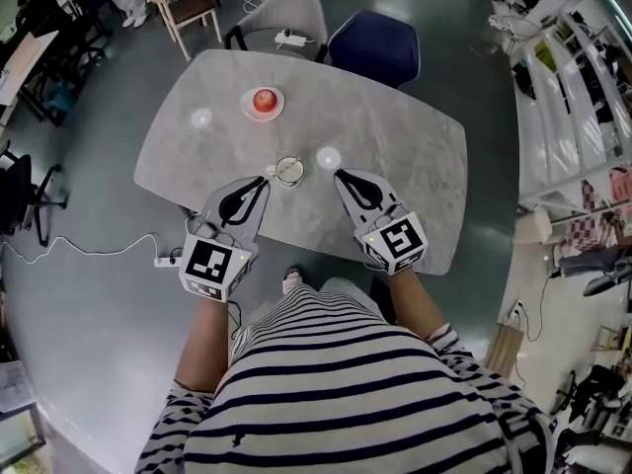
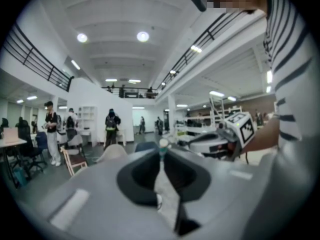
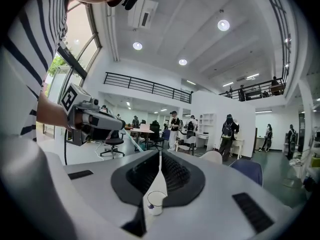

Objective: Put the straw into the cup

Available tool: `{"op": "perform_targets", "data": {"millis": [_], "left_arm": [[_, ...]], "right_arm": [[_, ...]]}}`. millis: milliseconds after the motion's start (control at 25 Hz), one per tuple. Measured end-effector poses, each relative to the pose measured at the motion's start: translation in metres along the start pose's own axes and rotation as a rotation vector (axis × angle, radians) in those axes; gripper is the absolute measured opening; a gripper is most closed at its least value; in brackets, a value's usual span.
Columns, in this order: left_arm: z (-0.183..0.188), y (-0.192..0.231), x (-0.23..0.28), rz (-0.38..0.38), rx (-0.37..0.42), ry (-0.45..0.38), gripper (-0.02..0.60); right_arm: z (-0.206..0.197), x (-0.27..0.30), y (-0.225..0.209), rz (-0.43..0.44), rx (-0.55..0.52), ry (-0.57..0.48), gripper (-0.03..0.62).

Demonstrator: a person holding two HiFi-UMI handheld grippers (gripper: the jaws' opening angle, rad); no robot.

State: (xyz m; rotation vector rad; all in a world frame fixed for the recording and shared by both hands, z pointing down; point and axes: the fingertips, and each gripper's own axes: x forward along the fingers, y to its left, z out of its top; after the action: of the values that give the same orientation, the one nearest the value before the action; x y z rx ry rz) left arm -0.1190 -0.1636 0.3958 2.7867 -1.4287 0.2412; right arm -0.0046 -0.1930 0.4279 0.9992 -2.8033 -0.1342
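A small white cup point(image 1: 288, 171) stands near the front middle of the grey marble table point(image 1: 405, 166). My left gripper point(image 1: 264, 182) points at it from the near left, shut on a thin pale straw point(image 1: 270, 171) whose end shows at its tips. In the left gripper view the straw's end point(image 2: 163, 144) sticks out just past the closed jaws point(image 2: 163, 153). In the right gripper view the straw point(image 3: 129, 141) slants down from the left gripper point(image 3: 119, 130). My right gripper point(image 1: 341, 175) hangs just right of the cup, its jaws point(image 3: 160, 156) together and empty; the cup point(image 3: 156, 202) shows below them.
A red fruit on a pink plate point(image 1: 263, 102) sits toward the table's far side. A grey chair point(image 1: 284, 10) and a blue chair point(image 1: 375, 43) stand behind the table. A power strip with cable point(image 1: 165, 261) lies on the floor at left. People stand far off in the hall.
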Motion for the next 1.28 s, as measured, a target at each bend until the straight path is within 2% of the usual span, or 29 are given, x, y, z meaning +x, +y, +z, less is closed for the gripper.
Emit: {"op": "perform_targets", "data": {"millis": [160,360,920,1280], "left_arm": [[-0.007,0.010,0.009,-0.037,0.035,0.029,0.026],[-0.017,0.012,0.025,-0.067,0.022,0.065,0.026],[-0.037,0.030,0.037,-0.079,0.033,0.147,0.026],[-0.060,0.026,0.067,-0.125,0.053,0.230,0.026]], "right_arm": [[0.003,0.007,-0.007,-0.028,-0.009,0.000,0.008],[-0.003,0.009,-0.018,-0.037,-0.007,0.014,0.008],[-0.003,0.032,-0.027,-0.018,0.002,0.011,0.008],[-0.009,0.028,-0.044,-0.030,0.009,0.027,0.008]]}}
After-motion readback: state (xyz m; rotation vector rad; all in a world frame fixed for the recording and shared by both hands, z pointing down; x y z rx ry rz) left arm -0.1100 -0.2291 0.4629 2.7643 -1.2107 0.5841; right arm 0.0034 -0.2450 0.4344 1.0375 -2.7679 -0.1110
